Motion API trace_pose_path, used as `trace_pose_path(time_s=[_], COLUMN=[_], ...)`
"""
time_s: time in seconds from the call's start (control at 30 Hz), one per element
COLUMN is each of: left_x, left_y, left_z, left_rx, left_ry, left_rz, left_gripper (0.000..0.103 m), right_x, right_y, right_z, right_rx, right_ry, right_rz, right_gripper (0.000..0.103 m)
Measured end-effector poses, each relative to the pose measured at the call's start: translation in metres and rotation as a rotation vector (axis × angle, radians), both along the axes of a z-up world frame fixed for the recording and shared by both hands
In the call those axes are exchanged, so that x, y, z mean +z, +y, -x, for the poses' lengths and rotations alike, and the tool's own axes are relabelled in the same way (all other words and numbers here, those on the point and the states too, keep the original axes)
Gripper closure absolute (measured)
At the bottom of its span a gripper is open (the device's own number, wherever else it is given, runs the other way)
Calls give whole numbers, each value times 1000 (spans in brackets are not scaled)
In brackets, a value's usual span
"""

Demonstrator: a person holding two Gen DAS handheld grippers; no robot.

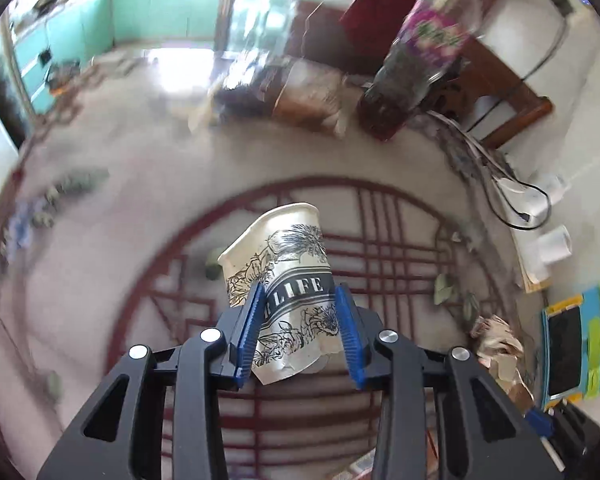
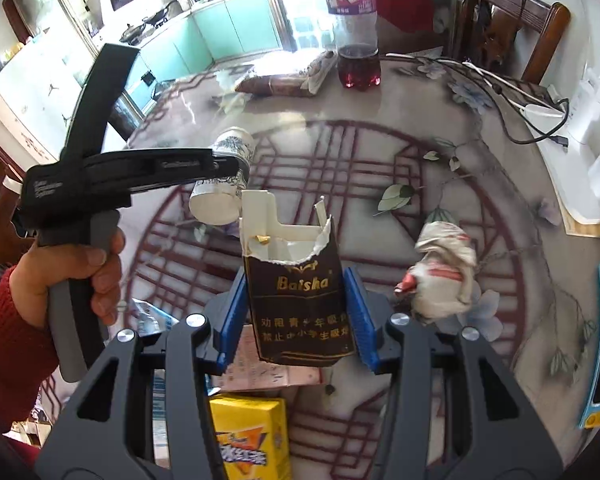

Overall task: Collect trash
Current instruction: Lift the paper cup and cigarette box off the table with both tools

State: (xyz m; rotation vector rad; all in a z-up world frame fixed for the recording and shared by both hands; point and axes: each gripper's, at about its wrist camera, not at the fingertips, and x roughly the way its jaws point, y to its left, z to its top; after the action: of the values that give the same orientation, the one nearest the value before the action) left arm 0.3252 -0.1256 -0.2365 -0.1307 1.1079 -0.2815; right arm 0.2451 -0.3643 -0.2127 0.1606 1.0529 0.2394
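Observation:
My left gripper (image 1: 300,300) is shut on a white paper cup (image 1: 284,276) printed with dark flowers and holds it above the round table (image 1: 140,208). The cup also shows in the right wrist view (image 2: 224,184), held by the left gripper (image 2: 236,168) with its mouth toward me. My right gripper (image 2: 298,284) is shut on a torn brown cigarette pack (image 2: 300,300) marked "Baisha". A crumpled paper wad (image 2: 440,272) lies on the table right of the pack; it also shows in the left wrist view (image 1: 496,340).
A purple-label bottle (image 2: 354,24) of dark drink and a plastic food bag (image 2: 284,76) stand at the table's far side. A yellow box (image 2: 252,436) and printed papers (image 2: 260,368) lie below my right gripper. Cables (image 2: 512,92) and a power strip sit at the right.

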Motion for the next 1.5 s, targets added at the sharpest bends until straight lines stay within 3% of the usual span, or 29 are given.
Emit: trace_pose_path(time_s=[0.4, 0.63, 0.9, 1.1, 1.23, 1.5], left_x=[66, 74, 74, 74, 74, 86], left_y=[49, 86, 137, 163, 183, 204], left_z=[75, 127, 175, 189, 190, 187], left_rx=[-54, -47, 26, 65, 90, 88], left_ry=[-104, -93, -88, -91, -71, -115], left_rz=[23, 16, -6, -10, 33, 42], left_gripper=[70, 69, 69, 69, 69, 71], right_x=[46, 48, 47, 58, 63, 74], right_y=[22, 37, 56, 74, 91, 120], right_z=[49, 85, 108, 116, 118, 119], right_rx=[-20, -31, -30, -19, -6, 15], right_ry=[-68, -41, -1, -15, -22, -35], right_rz=[-1, -21, -11, -9, -11, -5], right_gripper=[57, 57, 57, 56, 56, 56])
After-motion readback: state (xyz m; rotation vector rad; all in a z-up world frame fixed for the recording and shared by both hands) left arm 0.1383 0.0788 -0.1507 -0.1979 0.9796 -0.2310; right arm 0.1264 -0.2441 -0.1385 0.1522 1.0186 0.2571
